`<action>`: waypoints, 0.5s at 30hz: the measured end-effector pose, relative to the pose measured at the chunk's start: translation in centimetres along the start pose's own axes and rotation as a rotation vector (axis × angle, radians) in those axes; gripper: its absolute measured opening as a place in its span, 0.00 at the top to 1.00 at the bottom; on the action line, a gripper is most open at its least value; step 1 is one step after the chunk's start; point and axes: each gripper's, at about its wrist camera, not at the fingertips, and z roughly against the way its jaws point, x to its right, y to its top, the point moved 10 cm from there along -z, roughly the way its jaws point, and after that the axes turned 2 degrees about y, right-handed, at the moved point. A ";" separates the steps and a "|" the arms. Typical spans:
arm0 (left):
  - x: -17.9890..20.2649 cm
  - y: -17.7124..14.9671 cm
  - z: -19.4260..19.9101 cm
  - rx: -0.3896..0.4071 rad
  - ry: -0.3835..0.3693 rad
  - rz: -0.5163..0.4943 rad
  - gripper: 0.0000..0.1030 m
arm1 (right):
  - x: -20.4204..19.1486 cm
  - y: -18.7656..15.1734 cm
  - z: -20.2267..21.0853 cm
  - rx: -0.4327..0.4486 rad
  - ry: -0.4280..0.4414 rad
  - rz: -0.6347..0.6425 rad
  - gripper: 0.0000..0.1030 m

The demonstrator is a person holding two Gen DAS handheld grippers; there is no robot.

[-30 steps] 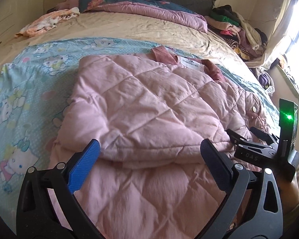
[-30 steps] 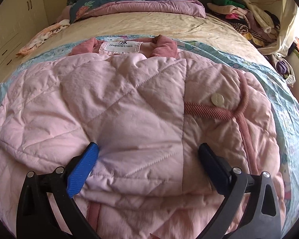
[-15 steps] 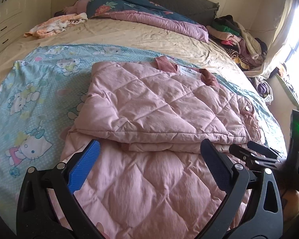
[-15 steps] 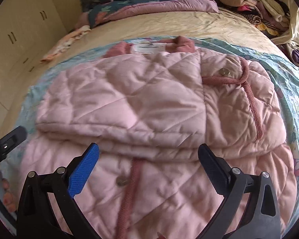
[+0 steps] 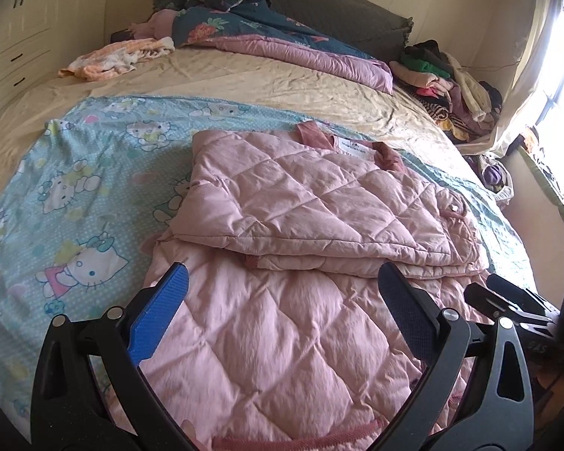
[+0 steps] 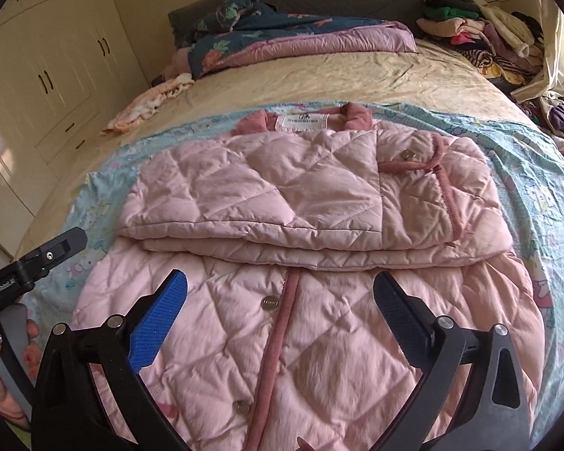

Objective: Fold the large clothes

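pink jacket [image 6: 319, 203] snap buttons [image 6: 270, 301]: right view only

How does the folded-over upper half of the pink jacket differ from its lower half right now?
The upper half lies doubled into a thick stack, with the sleeves folded across its front; the lower half lies single and flat. The upper half shows the collar label; the lower half shows the button placket. Both are pink and quilted.
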 end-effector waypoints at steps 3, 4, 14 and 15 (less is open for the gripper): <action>0.3 0.0 1.0 0.015 -0.005 -0.006 0.08 | -0.1 -0.2 1.4 0.017 0.005 -0.007 0.04; 0.4 0.0 1.3 0.019 -0.004 -0.008 0.08 | -0.1 -0.2 1.8 0.024 0.007 -0.009 0.04; 0.7 -0.5 4.1 0.060 -0.012 -0.023 0.08 | 0.4 -0.5 6.2 0.095 -0.005 -0.033 0.04; 0.7 -0.6 4.3 0.063 -0.013 -0.023 0.08 | 0.6 -0.6 6.6 0.101 -0.008 -0.034 0.04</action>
